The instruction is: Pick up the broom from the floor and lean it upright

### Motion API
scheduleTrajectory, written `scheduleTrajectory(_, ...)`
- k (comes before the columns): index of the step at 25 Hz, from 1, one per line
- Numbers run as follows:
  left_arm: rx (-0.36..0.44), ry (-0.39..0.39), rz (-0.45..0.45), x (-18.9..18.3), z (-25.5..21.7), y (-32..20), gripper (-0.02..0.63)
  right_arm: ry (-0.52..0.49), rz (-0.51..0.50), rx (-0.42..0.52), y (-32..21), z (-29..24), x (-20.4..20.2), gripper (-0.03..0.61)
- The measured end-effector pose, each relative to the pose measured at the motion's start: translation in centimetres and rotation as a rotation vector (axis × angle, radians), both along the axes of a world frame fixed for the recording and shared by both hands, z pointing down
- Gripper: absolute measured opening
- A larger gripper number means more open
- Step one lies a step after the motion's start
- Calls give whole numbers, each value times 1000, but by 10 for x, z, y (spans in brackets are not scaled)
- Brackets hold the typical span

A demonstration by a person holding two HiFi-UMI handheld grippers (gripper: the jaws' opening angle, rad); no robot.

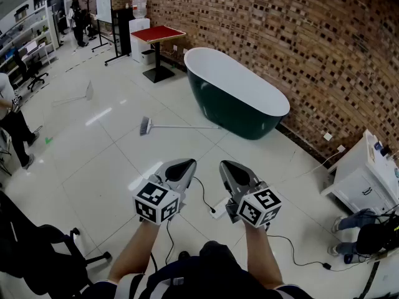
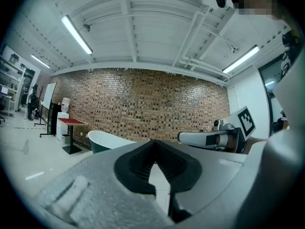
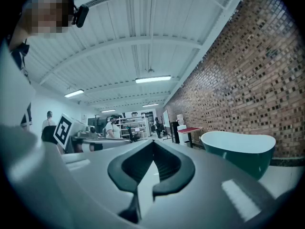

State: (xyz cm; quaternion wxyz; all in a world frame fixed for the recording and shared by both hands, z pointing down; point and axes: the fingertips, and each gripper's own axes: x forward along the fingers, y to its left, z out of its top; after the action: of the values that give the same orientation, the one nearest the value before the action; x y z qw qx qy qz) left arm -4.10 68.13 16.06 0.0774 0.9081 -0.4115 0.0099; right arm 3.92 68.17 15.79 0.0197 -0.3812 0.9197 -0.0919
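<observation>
The broom [image 1: 181, 127] lies flat on the white tiled floor, its brush head [image 1: 145, 126] to the left and its thin handle running right toward the dark green bathtub [image 1: 237, 95]. Both grippers are held level and side by side well short of it, near the person's body. My left gripper [image 1: 185, 162] is shut and holds nothing. My right gripper [image 1: 225, 165] also has its jaws together and holds nothing. In the left gripper view the closed jaw tips [image 2: 153, 142] face the bathtub [image 2: 102, 140] and brick wall. The right gripper view shows its closed tips [image 3: 153, 142] beside the bathtub [image 3: 238, 149].
A second long-handled tool [image 1: 75, 96] lies further left. A power strip with cables [image 1: 218, 209] sits on the floor just below the grippers. A red-topped table [image 1: 158, 34] stands behind the tub, a white cabinet [image 1: 365, 173] at right, an office chair [image 1: 37, 254] at lower left, and a person [image 1: 12, 126] at the left edge.
</observation>
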Motion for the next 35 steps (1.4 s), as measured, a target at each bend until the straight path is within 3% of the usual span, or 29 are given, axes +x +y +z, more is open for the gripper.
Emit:
scheduleTrajectory(9,-12,-4,-9,-6,15,-48,3,-2,-5,-10,-45,14,-4,3)
scheduleTrajectory(24,-40,-36,-55,29,42,-220,3,-23,-60,-34,-227,33,31,3)
scheduleTrajectory(35,-61,-69,-76,22,52,-311,3,-21,-87,-48,-320,41,25,3)
